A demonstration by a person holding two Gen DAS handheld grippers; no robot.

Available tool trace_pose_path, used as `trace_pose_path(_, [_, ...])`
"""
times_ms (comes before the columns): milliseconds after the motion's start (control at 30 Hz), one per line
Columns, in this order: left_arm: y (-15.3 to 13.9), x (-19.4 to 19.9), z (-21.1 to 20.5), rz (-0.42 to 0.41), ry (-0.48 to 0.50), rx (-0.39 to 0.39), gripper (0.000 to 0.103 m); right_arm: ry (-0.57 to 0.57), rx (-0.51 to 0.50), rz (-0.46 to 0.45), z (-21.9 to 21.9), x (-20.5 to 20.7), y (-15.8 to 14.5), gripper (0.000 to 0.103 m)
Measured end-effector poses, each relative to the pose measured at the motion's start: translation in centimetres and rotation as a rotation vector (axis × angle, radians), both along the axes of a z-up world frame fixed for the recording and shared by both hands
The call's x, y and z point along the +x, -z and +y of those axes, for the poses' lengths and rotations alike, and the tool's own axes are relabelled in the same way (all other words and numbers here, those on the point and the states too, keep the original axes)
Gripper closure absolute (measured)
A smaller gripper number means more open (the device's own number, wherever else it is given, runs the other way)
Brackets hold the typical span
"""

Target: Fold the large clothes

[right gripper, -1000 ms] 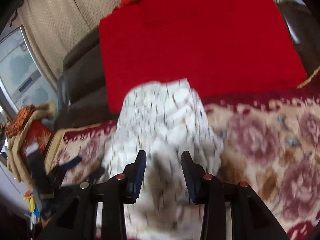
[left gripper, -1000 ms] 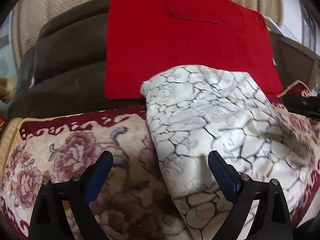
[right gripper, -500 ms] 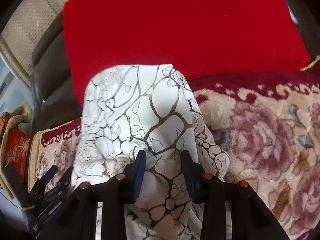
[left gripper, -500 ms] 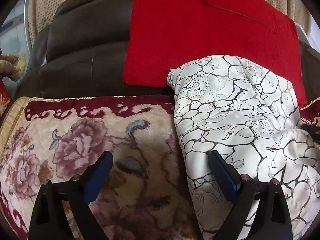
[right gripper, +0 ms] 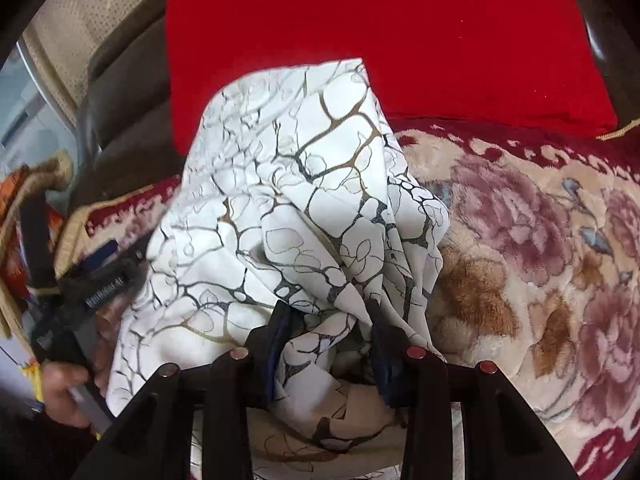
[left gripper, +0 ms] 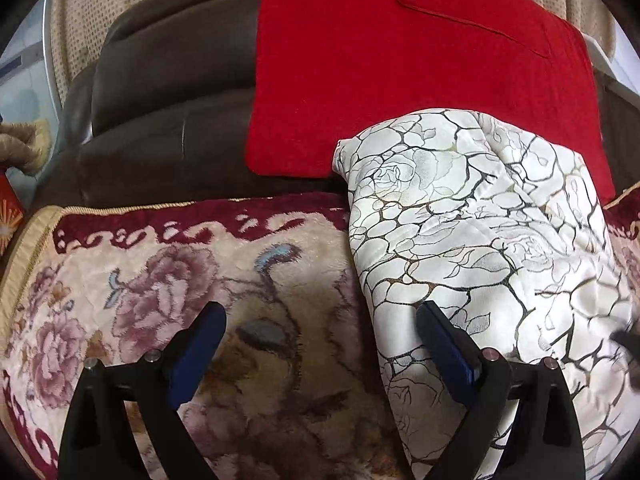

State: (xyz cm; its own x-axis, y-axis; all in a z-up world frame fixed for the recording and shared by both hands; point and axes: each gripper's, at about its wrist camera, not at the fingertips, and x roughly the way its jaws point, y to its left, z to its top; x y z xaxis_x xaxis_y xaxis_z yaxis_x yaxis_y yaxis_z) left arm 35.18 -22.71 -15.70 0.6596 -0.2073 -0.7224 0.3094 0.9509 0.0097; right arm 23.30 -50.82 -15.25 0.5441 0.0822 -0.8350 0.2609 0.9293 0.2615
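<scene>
left gripper (left gripper: 318, 344): jaws wide, holding nothing, over floral blanket (left gripper: 140, 280) | right gripper (right gripper: 326, 328): clamped on white garment (right gripper: 280, 208), bunched between fingers | only right view shows left hand (right gripper: 64, 392) | red cloth (left gripper: 400, 60) behind

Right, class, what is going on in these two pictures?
A person is folding a white garment with a dark vein print on a floral blanket, using a hand-held tool in each hand. The right tool is shut on a bunched part of the garment, lifted off the blanket. The left tool is open and holds nothing; one finger lies over the garment's edge. A red cushion leans on the brown sofa behind.
</scene>
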Motion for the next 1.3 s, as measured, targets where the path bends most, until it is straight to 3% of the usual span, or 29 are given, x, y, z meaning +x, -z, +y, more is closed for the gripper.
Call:
trace_pose_path(100, [-0.2,-0.1,0.1,0.003,0.001,0.006,0.007,-0.009,0.051,-0.041,-1.1,-0.4,-1.3,0.055])
trace_pose_path(233, [-0.5,0.1,0.4,0.030,0.006,-0.018,0.007,0.061,0.084,-0.194,-3.3,-1.7,-3.4,0.028])
trace_pose_path(300, [-0.6,0.3,0.6,0.052,0.019,-0.037,0.007,0.111,0.124,-0.226,-5.0,-1.9,-3.5,0.022])
trace_pose_path(567, [0.3,1.8,2.0,0.215,0.117,-0.245,0.007,0.192,0.443,-0.133,-10.8,0.1,2.1,0.021])
trace_pose_path(667, [0.9,2.3,2.0,0.264,0.151,-0.298,0.007,0.119,0.544,-0.114,-10.6,0.9,4.1,0.020])
trace_pose_path(900, [1.6,2.2,1.9,0.387,0.298,-0.442,0.007,-0.065,0.521,-0.123,-8.1,2.1,4.0,0.018])
trace_pose_path(1033, [2.5,0.7,-0.4,0.441,0.422,-0.411,0.007,-0.107,0.478,-0.112,-6.5,2.5,4.3,0.018])
trace_pose_path(1133, [2.6,0.5,-0.7,0.445,0.415,-0.437,0.007,-0.107,0.416,-0.117,-4.9,3.0,4.6,0.016])
trace_pose_path(1200, [2.8,0.9,-0.3,0.459,0.403,-0.496,0.007,-0.102,0.404,-0.133,-4.1,3.0,4.4,0.016])
trace_pose_path(1267, [2.7,0.9,0.0,0.451,0.389,-0.534,0.008,-0.112,0.414,-0.150,-3.5,2.9,4.2,0.023])
trace_pose_path(1300, [2.6,0.8,-0.1,0.443,0.389,-0.532,0.009,-0.117,0.444,-0.154,-3.4,2.8,4.6,0.039])
